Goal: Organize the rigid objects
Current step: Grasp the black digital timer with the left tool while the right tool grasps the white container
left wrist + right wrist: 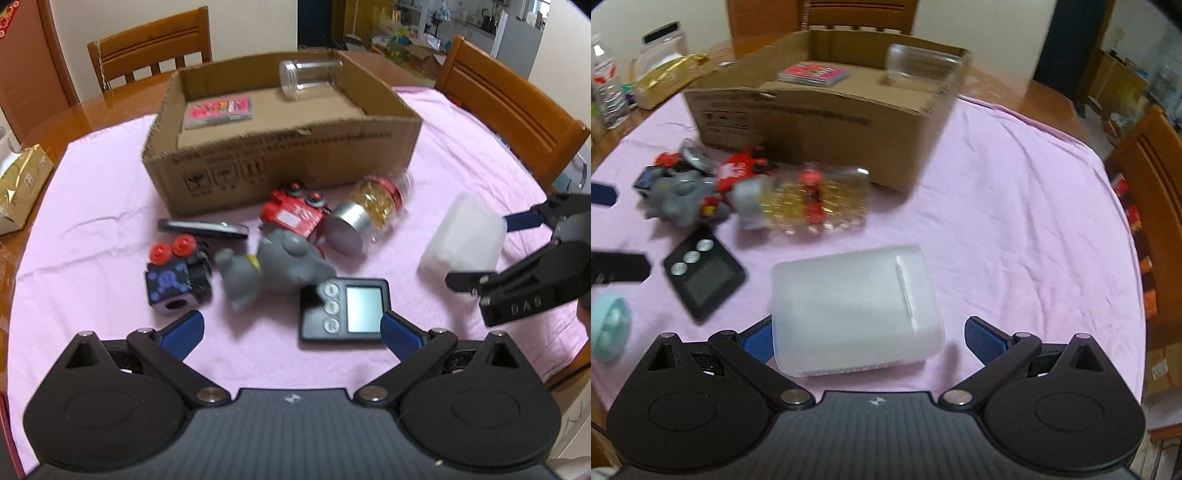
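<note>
Right tool (868, 338) is sitting spread wide, blue pads flanking the white plastic box (855, 306) at lower centre of its view; left pad looks to be touching it, right pad is standing apart. Left tool (291, 328) is also gaping open, holding nothing, with the black timer (345, 309) lying just ahead of it. The toy clutter is crowding mid-frame against the cardboard box (295, 162) front wall. A clear jar (310, 77) and pink card pack (219, 110) are lying inside. Bare pink cloth (1015, 206) is stretching to the right edge of the counter.
</note>
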Tool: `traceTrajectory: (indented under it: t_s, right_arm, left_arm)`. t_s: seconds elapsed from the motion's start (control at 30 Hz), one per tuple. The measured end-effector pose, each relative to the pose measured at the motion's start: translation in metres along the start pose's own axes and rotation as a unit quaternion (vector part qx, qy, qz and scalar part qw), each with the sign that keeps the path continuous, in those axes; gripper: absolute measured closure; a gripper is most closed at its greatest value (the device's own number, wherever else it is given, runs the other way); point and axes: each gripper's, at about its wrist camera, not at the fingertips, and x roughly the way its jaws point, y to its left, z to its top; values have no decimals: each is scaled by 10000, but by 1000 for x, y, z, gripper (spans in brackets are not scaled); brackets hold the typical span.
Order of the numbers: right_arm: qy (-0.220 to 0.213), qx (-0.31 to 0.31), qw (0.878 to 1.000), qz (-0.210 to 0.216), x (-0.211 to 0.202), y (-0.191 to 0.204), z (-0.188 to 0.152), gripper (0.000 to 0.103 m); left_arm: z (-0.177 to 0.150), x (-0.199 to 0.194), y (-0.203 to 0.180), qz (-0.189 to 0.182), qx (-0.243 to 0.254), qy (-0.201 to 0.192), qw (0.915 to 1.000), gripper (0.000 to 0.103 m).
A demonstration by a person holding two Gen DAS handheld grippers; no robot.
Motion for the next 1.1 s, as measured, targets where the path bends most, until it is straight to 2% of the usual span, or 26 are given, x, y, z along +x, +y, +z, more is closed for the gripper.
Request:
traceTrajectory:
  t_s: [0.1,0.17,0.3,0.57,0.63,0.7,0.83,1.0,1.1]
  right_arm:
    - [140,-10,9999,42,7,-9,-6,0]
    - [135,124,9996,204,8,-15,-9,0]
    - [35,-63,9996,284,6,-18,-13,0]
    - [-93,-176,9992,359,6,-19,-15,0]
    - [-113,-190,9991,368,6,-19,-16,0]
    - [-144,-212,9989,380,5,-19,-17,0]
    - [-188,-223,9988,391,4,-20,-20,0]
    - [-204,-235,9987,397,4,-20,-20,0]
    - [-153,-272,9987,414,4,-20,-19,0]
  left_arm:
    - [-1,9,-9,3,59,91,9999,2]
    - [-2,17,-15,-3,101,161,9998,2]
    - [-1,31,-25,-6,144,320,9994,2]
    - [2,46,-34,-184,246,236,9993,7]
    - [3,45,-35,-175,261,173,9994,11]
    - [5,44,-37,-205,308,113,9993,21]
    - [6,40,-39,-229,335,85,9991,34]
    - [-1,33,-41,-335,306,252,9987,34]
    - [-8,29,-41,-275,286,327,9987,34]
